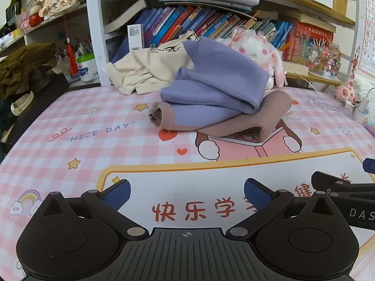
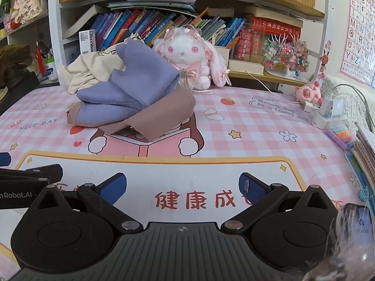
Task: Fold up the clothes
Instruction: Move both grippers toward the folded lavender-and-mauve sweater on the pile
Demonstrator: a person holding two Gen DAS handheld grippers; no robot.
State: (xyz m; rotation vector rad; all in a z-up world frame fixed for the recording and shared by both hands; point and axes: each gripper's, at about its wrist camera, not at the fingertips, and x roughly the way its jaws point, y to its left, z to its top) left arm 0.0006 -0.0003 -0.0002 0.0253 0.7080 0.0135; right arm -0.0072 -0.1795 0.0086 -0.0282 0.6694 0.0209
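Both grippers hang empty over the near edge of the desk mat [image 1: 77, 126]: my left gripper [image 1: 186, 193] and my right gripper [image 2: 182, 187] each have their blue pads spread wide, nothing between them. Well ahead lies the purple-and-mauve garment [image 1: 211, 98], bundled in loose rolls mid-mat rather than flat, so I judge the folding is unfinished or about to restart. Behind it, touching, a cream garment [image 1: 145, 70] slumps against the bookshelf [image 2: 164, 23], probably waiting its turn. A plush bunny [image 2: 187, 53] sits just beside the pile.
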